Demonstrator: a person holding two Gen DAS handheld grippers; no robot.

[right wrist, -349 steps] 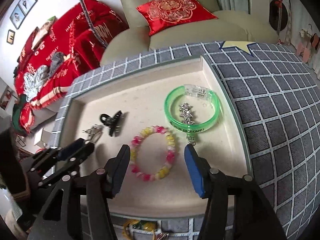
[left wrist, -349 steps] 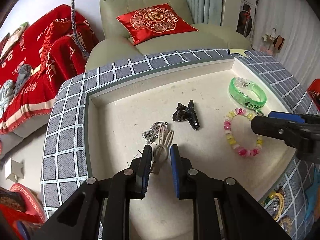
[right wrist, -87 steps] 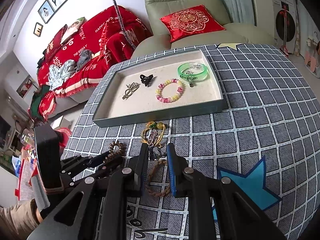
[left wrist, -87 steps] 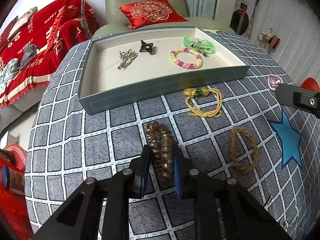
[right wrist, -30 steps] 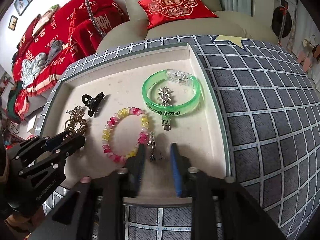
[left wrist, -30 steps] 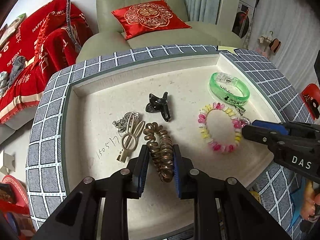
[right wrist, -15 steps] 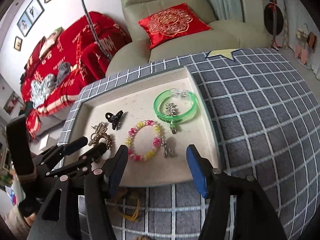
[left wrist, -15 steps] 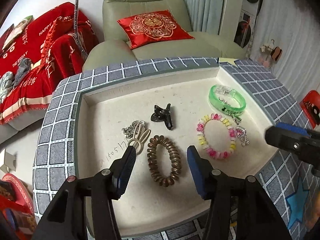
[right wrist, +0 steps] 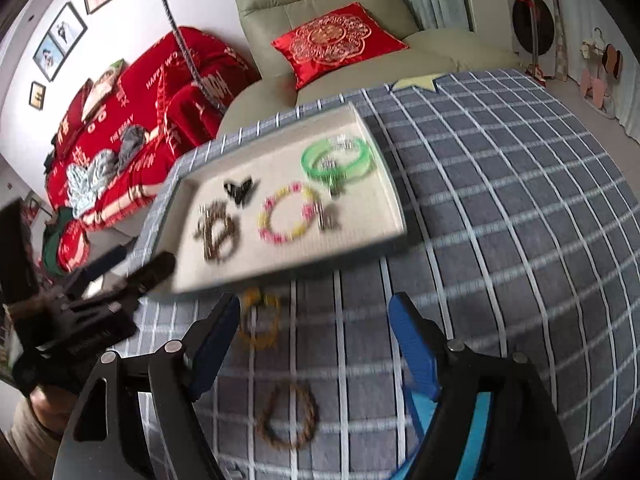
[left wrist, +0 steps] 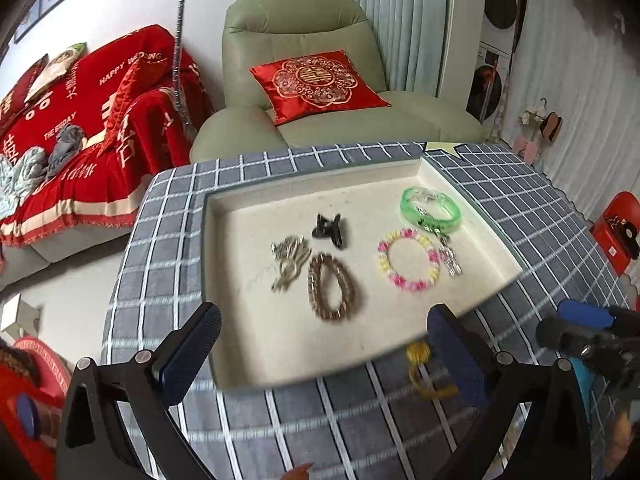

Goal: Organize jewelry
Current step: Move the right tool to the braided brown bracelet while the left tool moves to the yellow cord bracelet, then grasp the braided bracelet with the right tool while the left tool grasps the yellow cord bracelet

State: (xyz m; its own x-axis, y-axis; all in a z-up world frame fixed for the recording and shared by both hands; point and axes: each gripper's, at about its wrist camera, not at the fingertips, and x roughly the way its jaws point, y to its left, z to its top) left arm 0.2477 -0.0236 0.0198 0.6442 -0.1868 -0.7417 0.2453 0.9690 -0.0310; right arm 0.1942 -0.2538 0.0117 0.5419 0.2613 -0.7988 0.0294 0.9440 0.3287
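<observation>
Both grippers are spread wide with nothing between the jaws. The left gripper (left wrist: 320, 360) hangs over the near edge of the tray (left wrist: 224, 376), and the right gripper (right wrist: 316, 344) sits over the checked tablecloth (right wrist: 500, 208) in front of it.

Everything sorted sits inside the tray. The brown coil hair tie (left wrist: 331, 287) lies flat as an oval, long axis running from the near edge toward the far edge, just right of a silvery hair clip (left wrist: 289, 261) whose long end points toward the near-left. Behind them is a black claw clip (left wrist: 329, 229). To the right: the pink-and-yellow bead bracelet (left wrist: 408, 260), a small silver charm (left wrist: 451, 259) touching its right side, and the green bangle (left wrist: 431, 209) at the far right.

Outside the tray, on the cloth, there's a yellow cord loop (right wrist: 258, 320) just in front of the tray and a brown braided ring (right wrist: 287, 420) closer to the right camera, both lying flat.

Both views are motion-blurred, so the clip and charm details are mush. In the left view the yellow loop is partly cut off by the gripper finger (left wrist: 456, 360), and the right gripper only shows its tip at the edge.
</observation>
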